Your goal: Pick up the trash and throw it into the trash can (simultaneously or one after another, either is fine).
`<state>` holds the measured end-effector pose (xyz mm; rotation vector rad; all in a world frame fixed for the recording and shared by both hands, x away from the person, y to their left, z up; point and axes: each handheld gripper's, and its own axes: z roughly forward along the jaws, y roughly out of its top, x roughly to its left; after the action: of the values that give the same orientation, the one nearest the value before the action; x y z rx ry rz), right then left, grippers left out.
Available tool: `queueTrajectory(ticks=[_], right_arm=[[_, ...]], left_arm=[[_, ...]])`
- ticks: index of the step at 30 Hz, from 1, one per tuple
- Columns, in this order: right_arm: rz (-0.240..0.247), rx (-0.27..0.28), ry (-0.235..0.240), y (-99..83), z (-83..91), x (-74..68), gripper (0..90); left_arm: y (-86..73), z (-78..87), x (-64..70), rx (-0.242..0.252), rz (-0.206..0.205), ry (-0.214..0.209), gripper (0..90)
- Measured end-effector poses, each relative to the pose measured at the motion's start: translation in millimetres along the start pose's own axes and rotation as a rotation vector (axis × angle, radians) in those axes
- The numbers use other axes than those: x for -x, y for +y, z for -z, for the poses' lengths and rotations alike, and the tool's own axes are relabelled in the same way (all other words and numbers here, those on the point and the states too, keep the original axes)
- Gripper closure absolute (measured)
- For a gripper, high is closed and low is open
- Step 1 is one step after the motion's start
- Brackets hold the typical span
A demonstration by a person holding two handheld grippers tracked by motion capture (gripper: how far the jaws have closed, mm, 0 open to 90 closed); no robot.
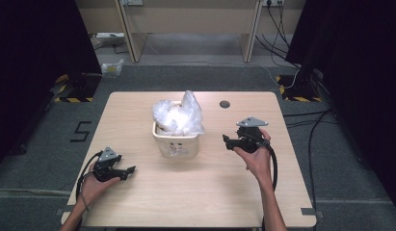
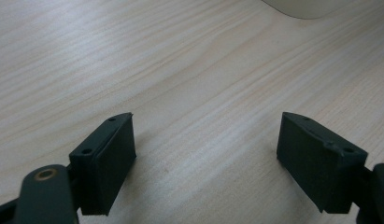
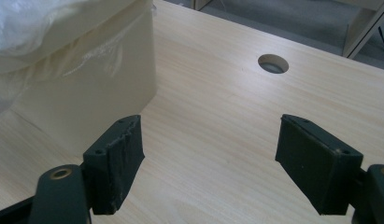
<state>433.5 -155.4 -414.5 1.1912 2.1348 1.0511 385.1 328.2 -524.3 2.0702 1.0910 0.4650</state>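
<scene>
Even overhead light reaches me on the bench [image 1: 195, 192]; dark curtains flank it. Glare whitens the plastic bag [image 1: 178, 115] between the hand-held grippers. Soft shadows lie under each jaw in both gripper views, where I see the nearest jaw parts slightly blurred.

The table [image 1: 152, 202] has a pale wood-grain top with rounded corners and stands on grey carpet. 1 round cable hole [image 1: 225, 104] is cut near its far edge, right of centre. A cream plastic bin [image 1: 178, 143] sits directly on the top, about mid-table, lined with a crumpled clear plastic bag [image 1: 178, 115] that seems to bunch up above the rim.
</scene>
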Motion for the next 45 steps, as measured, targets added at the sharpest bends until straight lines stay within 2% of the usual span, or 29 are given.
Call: queueTrajectory(ticks=[4, 19, 23, 35, 45], right_arm=[[0.004, -0.01, -0.003, -3.1, -0.7, 1.3, 23.2], [-0.027, -0.031, 0.011, -26.4, -8.0, 2.4, 23.6], [-0.033, -0.019, 0.016, -30.0, -9.8, 0.9, 24.1], [-0.027, -0.057, 0.032, -39.2, -20.4, -4.9, 24.0], [-0.026, -0.076, 0.035, -49.3, -22.2, -9.0, 24.0]], left_arm=[[0.1, 0.1, -0.1, -0.002, 0.0, -0.001, 18.5], [0.0, 0.0, 0.0, 0.0, 0.0, 0.0, 18.5], [0.1, 0.1, -0.1, -0.002, 0.0, -0.001, 18.5], [0.1, 0.1, -0.1, -0.002, 0.0, -0.001, 18.5], [0.1, 0.1, 0.0, -0.002, 0.001, -0.002, 18.5]])
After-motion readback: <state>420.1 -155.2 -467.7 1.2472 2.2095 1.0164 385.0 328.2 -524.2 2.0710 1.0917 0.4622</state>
